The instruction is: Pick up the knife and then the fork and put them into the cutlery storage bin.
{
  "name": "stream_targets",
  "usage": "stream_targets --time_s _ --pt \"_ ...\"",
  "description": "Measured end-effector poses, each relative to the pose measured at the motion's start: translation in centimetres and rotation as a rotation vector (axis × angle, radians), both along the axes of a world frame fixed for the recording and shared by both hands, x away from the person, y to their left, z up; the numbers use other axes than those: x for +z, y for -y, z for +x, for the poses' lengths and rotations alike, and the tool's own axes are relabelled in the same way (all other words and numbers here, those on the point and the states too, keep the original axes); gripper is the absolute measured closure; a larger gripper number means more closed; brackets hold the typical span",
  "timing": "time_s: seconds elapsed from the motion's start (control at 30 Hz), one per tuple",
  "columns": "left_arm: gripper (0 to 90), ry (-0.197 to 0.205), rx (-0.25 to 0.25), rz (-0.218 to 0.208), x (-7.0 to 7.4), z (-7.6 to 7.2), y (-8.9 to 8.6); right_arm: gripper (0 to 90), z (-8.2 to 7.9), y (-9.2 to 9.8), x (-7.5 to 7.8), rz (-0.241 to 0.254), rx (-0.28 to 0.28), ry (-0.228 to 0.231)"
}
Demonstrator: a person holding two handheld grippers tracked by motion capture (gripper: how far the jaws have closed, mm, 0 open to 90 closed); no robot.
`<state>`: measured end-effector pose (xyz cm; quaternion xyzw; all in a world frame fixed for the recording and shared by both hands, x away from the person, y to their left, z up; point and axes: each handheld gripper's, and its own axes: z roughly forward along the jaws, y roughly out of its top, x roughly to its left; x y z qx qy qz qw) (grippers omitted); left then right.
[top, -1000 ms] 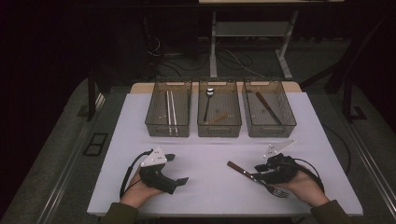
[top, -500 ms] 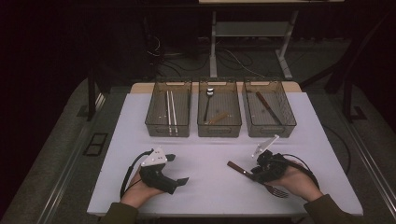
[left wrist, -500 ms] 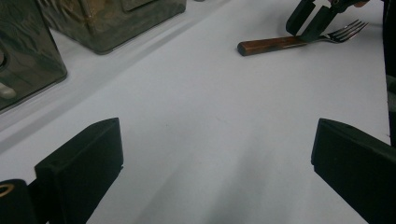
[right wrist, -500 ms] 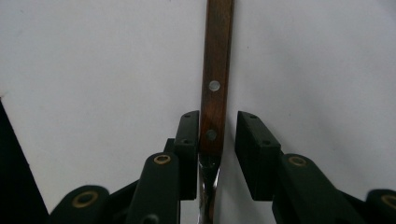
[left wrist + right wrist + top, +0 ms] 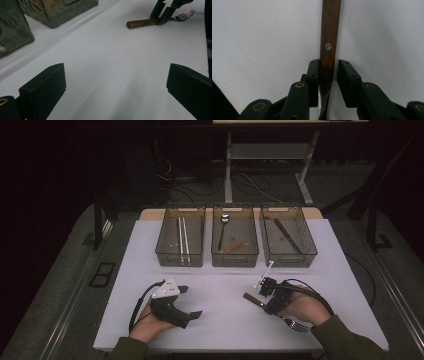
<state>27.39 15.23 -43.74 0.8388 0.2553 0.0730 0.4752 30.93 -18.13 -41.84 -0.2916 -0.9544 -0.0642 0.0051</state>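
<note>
I see a fork with a glossy brown wooden handle (image 5: 329,42) and shiny metal tines (image 5: 183,15) on the matt white table (image 5: 220,320).

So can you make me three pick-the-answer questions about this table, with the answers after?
1. Where does the wooden-handled metal fork lie?
A in a bin
B on the white table
C on the floor

2. How many clear plastic bins stand in the row?
A two
B three
C five

3. How are the left gripper jaws?
A wide apart
B shut
C holding a spoon

Answers: B, the fork rests on the tabletop between the right gripper jaws; B, three stand side by side; A, bare table shows between them.
</note>
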Motion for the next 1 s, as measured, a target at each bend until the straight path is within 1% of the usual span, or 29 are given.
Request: stream_targets --time_s 0.1,0.17,0.23,0.33,0.4,0.53,0.57,0.7,0.77,0.8,0.87,1.0 --pt "1.2 0.001 0.0 0.001 0.0 0.0 0.0 74.2 0.0 -0.7 0.0 -0.057 0.014 0.001" --pt "1.2 0.001 0.0 0.001 0.0 0.0 0.0 76.5 0.1 -1.0 0.1 -0.079 0.021 0.003" --pt "1.2 0.0 0.0 0.001 0.0 0.0 0.0 76.9 0.0 -1.1 0.1 -0.082 0.036 0.006" --pt "1.2 0.002 -0.001 0.001 0.0 0.0 0.0 77.0 0.0 -0.9 0.1 -0.069 0.04 0.006" --pt "1.2 0.001 0.0 0.0 0.0 0.0 0.0 77.0 0.0 -0.6 0.1 -0.047 0.04 0.004" --pt "1.2 0.001 0.0 0.001 0.0 0.0 0.0 77.1 0.1 0.4 0.4 0.021 0.025 0.018" --pt "1.2 0.0 0.001 0.001 0.0 0.0 0.0 77.0 0.2 0.8 0.5 0.04 0.022 0.026" --pt "1.2 -0.001 0.001 -0.001 0.0 0.0 0.0 77.0 0.4 2.3 1.1 0.117 -0.019 0.073" --pt "1.2 0.0 0.003 0.0 0.0 0.0 -0.1 77.0 0.5 3.3 1.4 0.169 -0.037 0.102" --pt "1.2 0.001 0.002 0.001 0.0 0.0 -0.1 77.1 0.5 3.7 1.5 0.19 -0.049 0.101" --pt "1.2 0.002 0.003 0.0 0.0 0.0 -0.1 77.1 0.5 4.3 1.6 0.231 -0.055 0.117" --pt "1.2 0.004 0.001 0.003 0.0 0.0 -0.1 77.1 0.6 5.5 1.9 0.279 -0.086 0.158"
